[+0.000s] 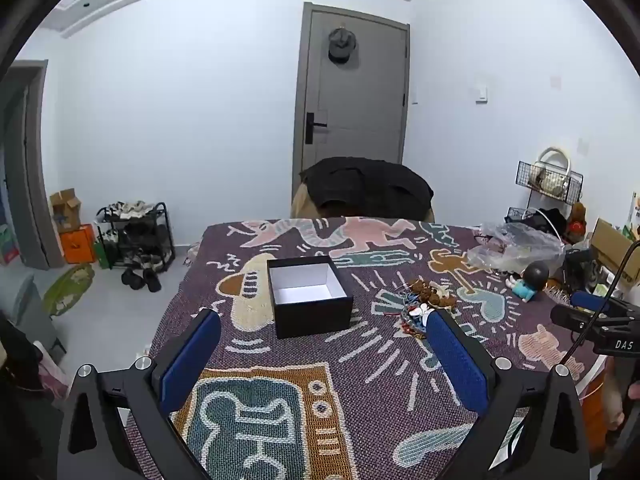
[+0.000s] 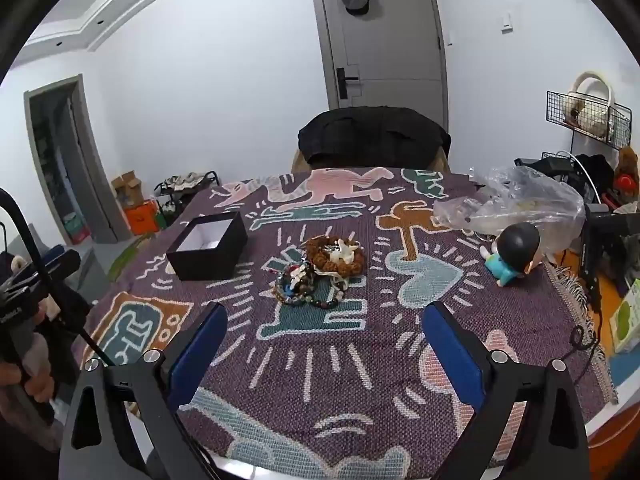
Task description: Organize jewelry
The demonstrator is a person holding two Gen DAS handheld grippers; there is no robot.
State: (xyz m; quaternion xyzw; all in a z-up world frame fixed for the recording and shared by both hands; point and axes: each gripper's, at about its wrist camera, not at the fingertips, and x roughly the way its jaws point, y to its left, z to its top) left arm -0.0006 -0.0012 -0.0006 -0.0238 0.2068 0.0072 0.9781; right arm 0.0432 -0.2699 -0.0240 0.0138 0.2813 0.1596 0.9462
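An open black box (image 1: 310, 296) with a white inside stands on the patterned cloth; it also shows in the right wrist view (image 2: 208, 246), left of centre. A heap of bead bracelets and jewelry (image 2: 320, 274) lies in the middle of the table, to the right of the box; in the left wrist view the heap (image 1: 424, 300) sits just beyond my right finger. My left gripper (image 1: 322, 328) is open and empty, in front of the box. My right gripper (image 2: 322, 320) is open and empty, short of the heap.
A doll with a dark head and blue body (image 2: 514, 254) lies right of the heap. A crumpled clear plastic bag (image 2: 516, 204) sits behind it. A chair draped with a black jacket (image 2: 374, 138) stands at the far edge. Clutter and wire racks (image 2: 588, 116) fill the right side.
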